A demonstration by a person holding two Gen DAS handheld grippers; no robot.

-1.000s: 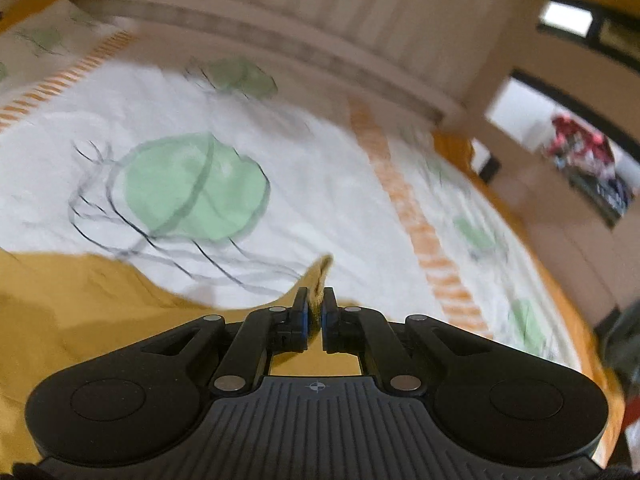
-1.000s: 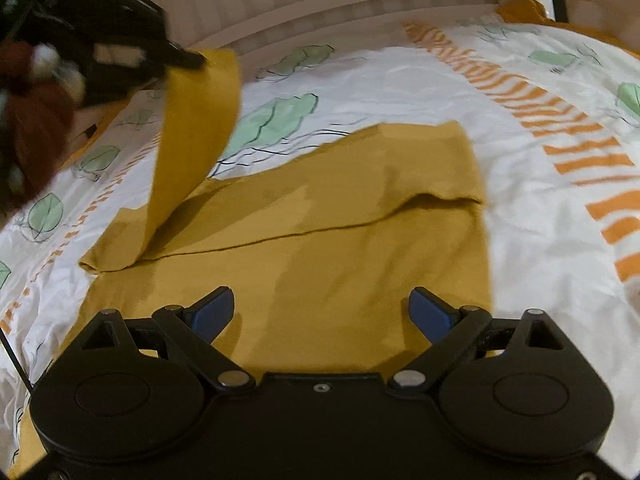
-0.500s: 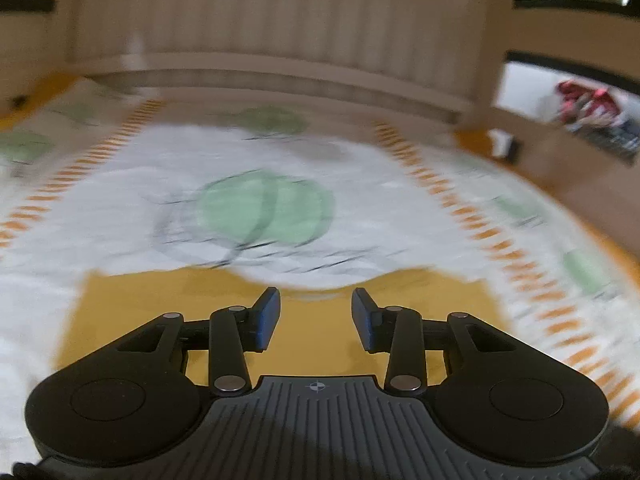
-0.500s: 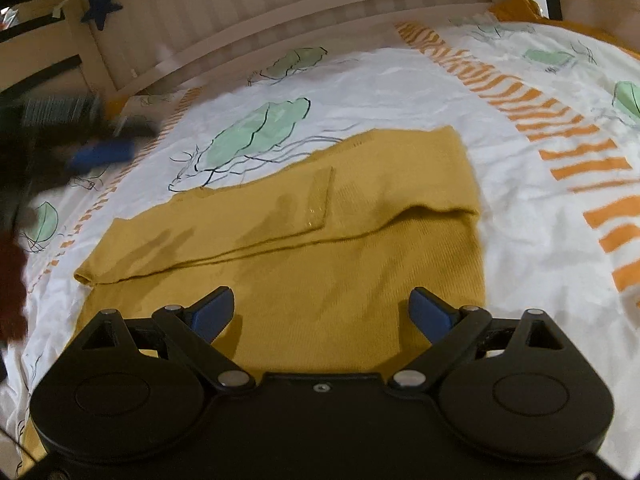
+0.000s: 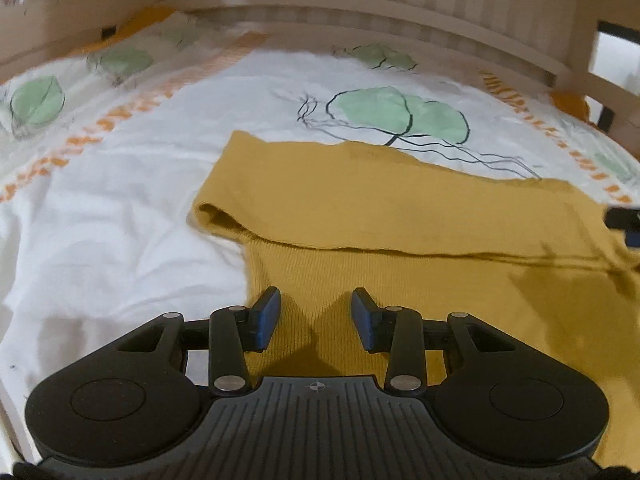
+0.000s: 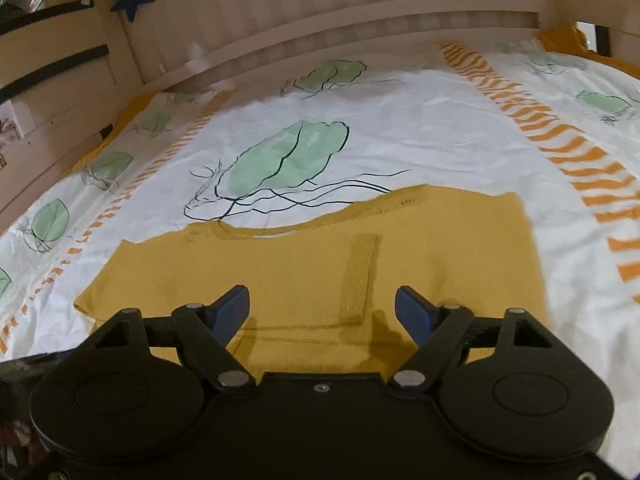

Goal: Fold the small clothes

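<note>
Left wrist view: the left gripper [image 5: 316, 314] hovers over the lower part of the yellow sweater [image 5: 400, 216], jaws partly open and holding nothing. The sweater lies flat on the bed sheet [image 5: 100, 216] with a sleeve folded across the body. Risk: pinching only the top layer near the folded edge would drag that sleeve out of place. Bare sheet lies to the left. Right wrist view: the right gripper [image 6: 322, 312] has its jaws wide open and empty above the sweater [image 6: 280, 272]. The sleeve cuff [image 6: 360, 276] lies loose between the jaws and could snag. The headboard [image 6: 320, 12] limits forward travel; open sheet remains on both sides.
</note>
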